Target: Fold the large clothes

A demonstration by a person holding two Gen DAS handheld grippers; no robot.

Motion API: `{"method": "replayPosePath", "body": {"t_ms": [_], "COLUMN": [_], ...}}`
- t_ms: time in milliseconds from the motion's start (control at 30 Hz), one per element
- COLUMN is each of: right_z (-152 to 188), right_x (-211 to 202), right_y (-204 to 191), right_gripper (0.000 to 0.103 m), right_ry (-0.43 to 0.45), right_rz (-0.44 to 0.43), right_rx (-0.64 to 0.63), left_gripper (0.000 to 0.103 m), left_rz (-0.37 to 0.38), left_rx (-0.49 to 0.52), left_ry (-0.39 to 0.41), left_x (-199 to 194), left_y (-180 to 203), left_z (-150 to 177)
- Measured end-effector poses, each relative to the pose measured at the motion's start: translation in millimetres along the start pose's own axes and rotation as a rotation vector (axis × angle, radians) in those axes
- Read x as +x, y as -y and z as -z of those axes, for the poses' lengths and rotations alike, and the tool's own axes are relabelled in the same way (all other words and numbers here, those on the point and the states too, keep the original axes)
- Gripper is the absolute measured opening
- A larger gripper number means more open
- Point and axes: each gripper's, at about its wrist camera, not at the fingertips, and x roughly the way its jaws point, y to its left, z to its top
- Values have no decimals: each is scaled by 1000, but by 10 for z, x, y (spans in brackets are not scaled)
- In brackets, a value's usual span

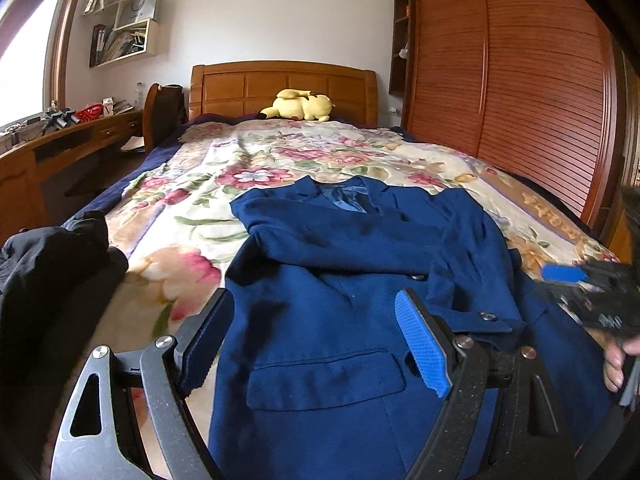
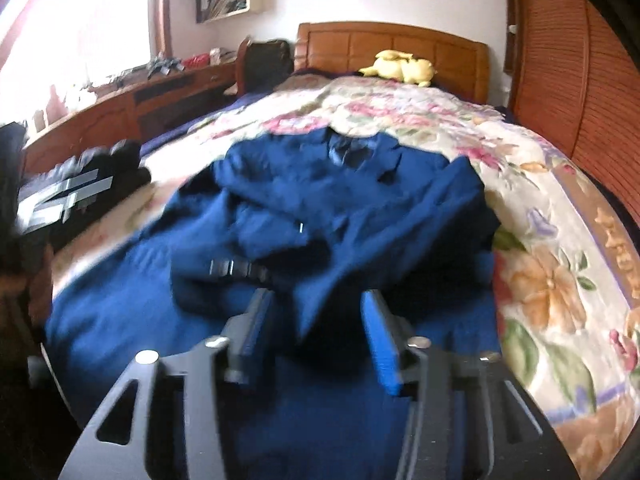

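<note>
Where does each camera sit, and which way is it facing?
Left wrist: on the left gripper, jaws open, looking up the bed over the blue jacket; the right gripper and a hand show at right.
Right wrist: on the right gripper, jaws apart and empty, facing the headboard over the jacket; blurred.
Shared: jacket, floral blanket, yellow plush.

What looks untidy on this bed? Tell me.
The blue jacket lies only half folded on the flowered blanket: both sleeves are crossed over its front in rumpled bunches rather than flat. A dark garment is heaped at the bed's left edge. Nothing looks spilled or damaged.
</note>
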Motion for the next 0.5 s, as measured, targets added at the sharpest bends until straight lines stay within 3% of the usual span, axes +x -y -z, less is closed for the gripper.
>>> {"method": "replayPosePath", "body": {"t_ms": [100, 233, 367, 500], "right_z": [-90, 52, 292, 384], "right_x": [317, 608, 581, 493], "right_y": [24, 90, 210, 238], "right_gripper": [52, 52, 52, 52], "right_ry": [-46, -174, -231, -218], "right_rz": [44, 122, 141, 138], "right_rx": [34, 17, 21, 12], "left_gripper": [84, 84, 84, 84], "left_rz": [3, 12, 12, 45], "left_rx": [-2, 5, 30, 21], "left_ry": [-3, -10, -13, -22], "left_x": [26, 54, 80, 152], "left_y": [26, 81, 163, 247], "left_z": [-13, -14, -7, -24]}}
